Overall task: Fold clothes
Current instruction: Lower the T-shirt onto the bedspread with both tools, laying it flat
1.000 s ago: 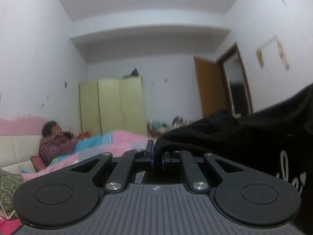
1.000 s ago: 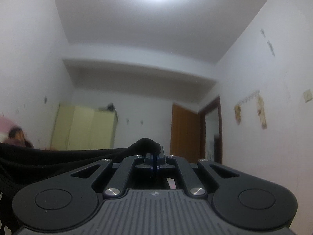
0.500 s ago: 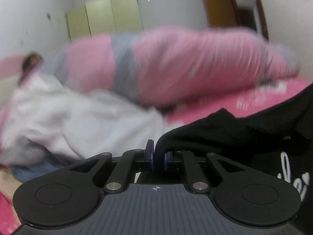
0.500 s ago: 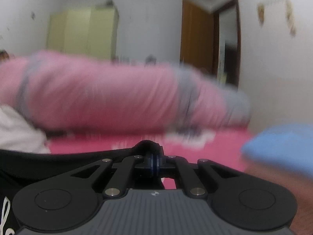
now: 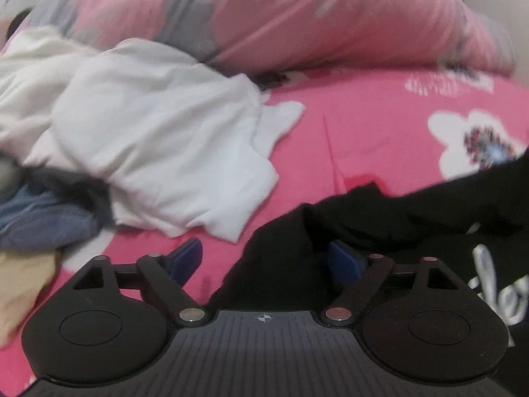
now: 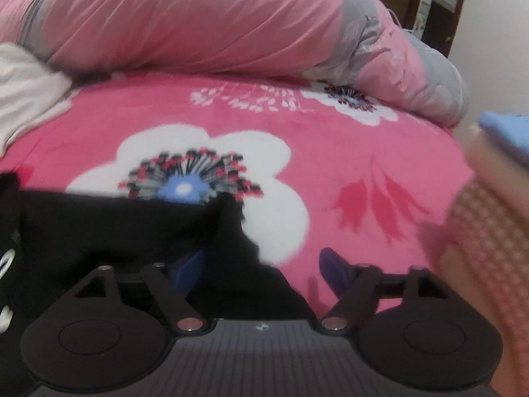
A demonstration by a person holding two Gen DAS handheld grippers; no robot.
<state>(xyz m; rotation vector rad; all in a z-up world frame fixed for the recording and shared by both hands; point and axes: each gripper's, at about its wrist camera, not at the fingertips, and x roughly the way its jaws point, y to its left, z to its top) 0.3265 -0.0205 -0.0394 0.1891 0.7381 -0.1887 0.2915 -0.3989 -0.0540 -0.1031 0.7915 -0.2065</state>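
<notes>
Both tongs, left (image 5: 264, 258) and right (image 6: 263, 266), are just opening, releasing the black top (image 5: 413, 218) (crumpled) on the bed (image 6: 330, 139), risking a skewed fold.

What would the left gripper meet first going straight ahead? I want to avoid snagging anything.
Probably the black garment lying between the left gripper's open jaws, then the pink bedsheet.

I get soft, even indoor light with no glare on both feeds. Motion blur smears the white clothes (image 5: 158, 139) and the stacked fabric (image 6: 489, 218) at the frame edges. The fisheye bows the pink bedsheet (image 6: 330, 139), and the corners go dark.
</notes>
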